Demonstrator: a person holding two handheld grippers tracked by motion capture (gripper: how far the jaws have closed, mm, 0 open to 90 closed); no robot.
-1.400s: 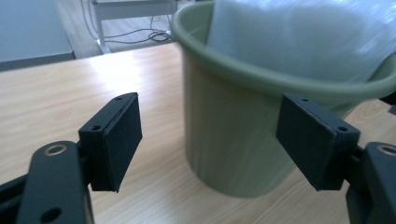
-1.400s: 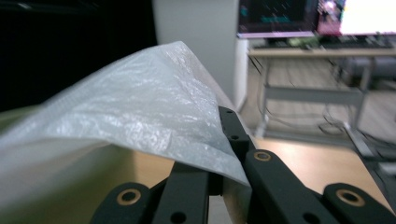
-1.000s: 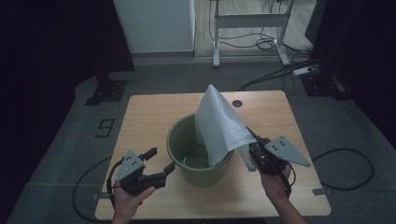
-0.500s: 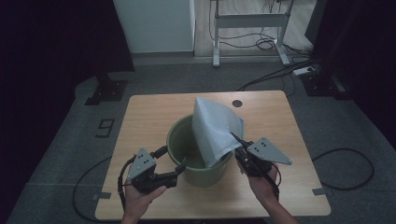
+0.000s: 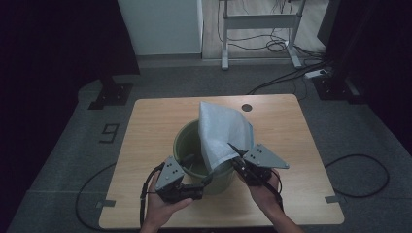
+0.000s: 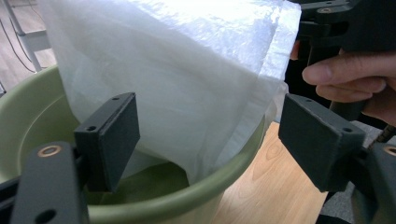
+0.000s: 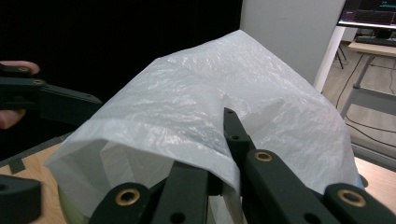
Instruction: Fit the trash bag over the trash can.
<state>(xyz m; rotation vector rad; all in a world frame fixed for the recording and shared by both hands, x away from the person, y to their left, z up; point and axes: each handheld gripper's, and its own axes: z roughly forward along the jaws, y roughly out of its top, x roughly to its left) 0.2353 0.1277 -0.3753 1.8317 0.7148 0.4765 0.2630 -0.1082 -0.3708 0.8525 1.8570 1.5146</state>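
Note:
A green bucket (image 5: 187, 145) stands mid-table. A white plastic bag (image 5: 223, 128) rises over it, its lower edge dipping inside. My right gripper (image 5: 234, 151) at the bucket's near right is shut on the bag's edge; in the right gripper view the jaws (image 7: 224, 154) pinch the film of the bag (image 7: 187, 107). My left gripper (image 5: 206, 180) sits at the bucket's near rim, open. In the left gripper view its pads (image 6: 112, 135) stand wide on either side of the bag's corner (image 6: 243, 126) and the rim (image 6: 177, 196), touching neither.
The wooden table (image 5: 291, 126) has a small dark hole (image 5: 247, 107) at the back. Bare wood lies on both sides of the bucket. Cables trail on the grey floor, and a desk frame (image 5: 260, 22) stands behind.
My left gripper has moved right, up to the bucket's near rim. My right gripper has carried the bag leftward over the bucket.

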